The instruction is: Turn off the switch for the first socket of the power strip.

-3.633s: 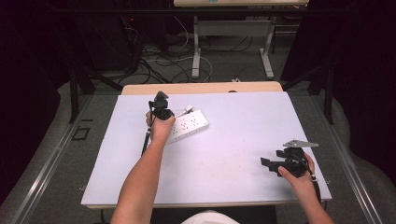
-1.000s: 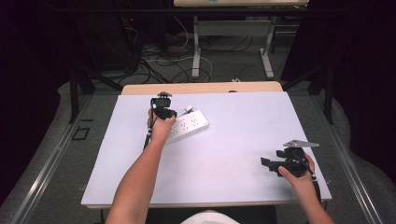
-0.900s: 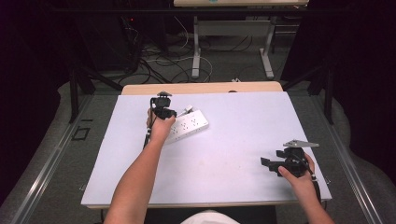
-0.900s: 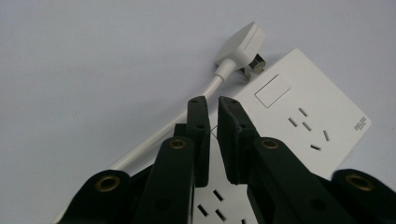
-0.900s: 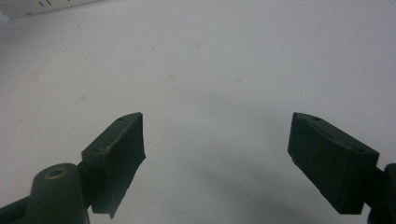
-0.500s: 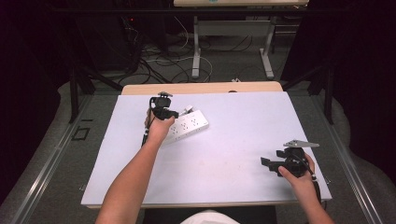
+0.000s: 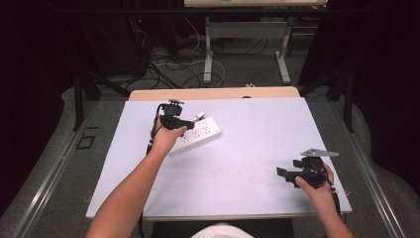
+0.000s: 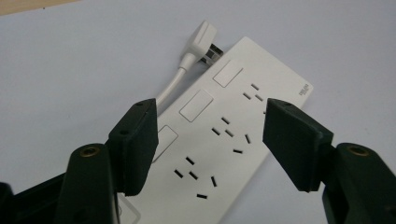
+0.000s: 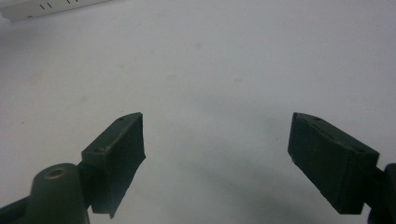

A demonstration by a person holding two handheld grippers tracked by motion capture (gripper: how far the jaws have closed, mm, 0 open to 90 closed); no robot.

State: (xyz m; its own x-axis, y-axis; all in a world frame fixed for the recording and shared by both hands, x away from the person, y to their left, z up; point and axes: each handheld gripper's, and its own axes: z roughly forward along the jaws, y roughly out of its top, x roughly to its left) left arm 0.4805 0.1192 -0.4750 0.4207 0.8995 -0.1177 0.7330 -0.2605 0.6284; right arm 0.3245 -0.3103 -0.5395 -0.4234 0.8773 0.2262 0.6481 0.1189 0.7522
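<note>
Jaws of the left gripper (image 8: 210, 149), just opening over the rigid, probably light, slick power strip (image 8: 224, 140), hold nothing; grip its long edges.

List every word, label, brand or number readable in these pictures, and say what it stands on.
Small grey mark at a corner of the white power strip, beside the outlets: too small and blurred to read.
Nothing else carries readable text: none on the white plug, the table or either gripper.
</note>
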